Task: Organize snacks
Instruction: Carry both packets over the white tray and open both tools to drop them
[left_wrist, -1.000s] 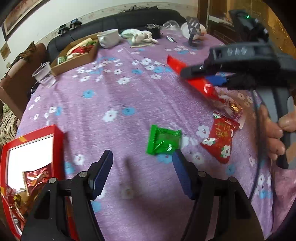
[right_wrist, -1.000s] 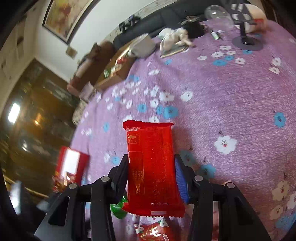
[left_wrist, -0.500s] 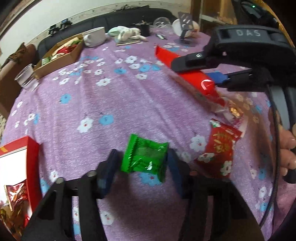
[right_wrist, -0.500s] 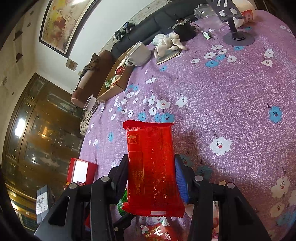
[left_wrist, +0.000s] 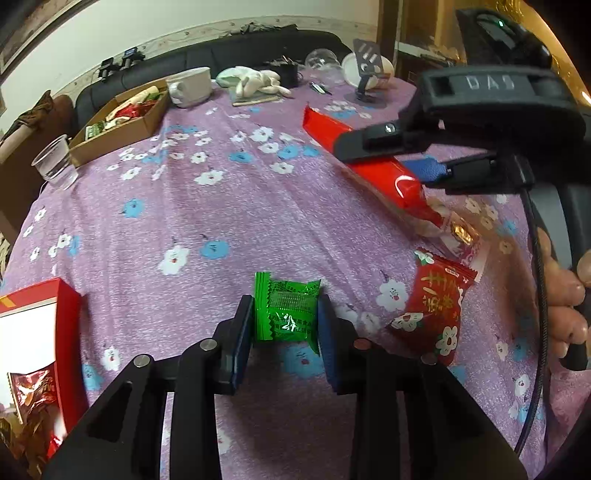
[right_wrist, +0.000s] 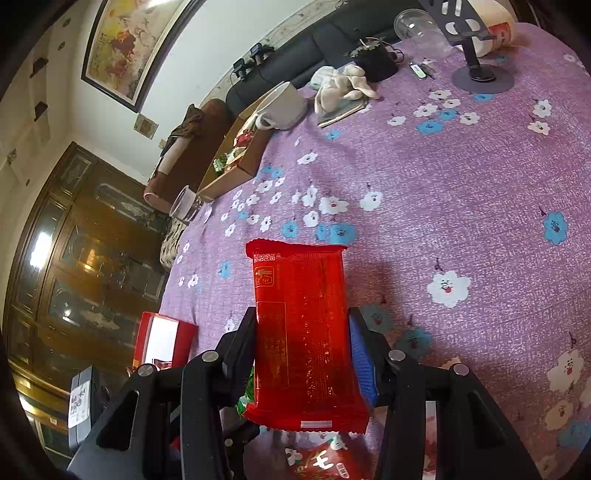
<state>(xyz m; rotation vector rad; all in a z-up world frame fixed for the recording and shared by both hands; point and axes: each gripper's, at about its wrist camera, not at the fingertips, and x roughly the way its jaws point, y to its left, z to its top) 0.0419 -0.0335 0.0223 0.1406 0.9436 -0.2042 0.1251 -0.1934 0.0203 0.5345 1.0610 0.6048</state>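
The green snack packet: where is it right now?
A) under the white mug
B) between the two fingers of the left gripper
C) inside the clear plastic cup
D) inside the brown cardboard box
B: the green snack packet sits squeezed between the fingers of the left gripper, just above the purple flowered tablecloth.

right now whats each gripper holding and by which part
The left gripper has just been closing and pinches the small green packet by its two side edges. The right gripper clamps the long red packet across its lower half.
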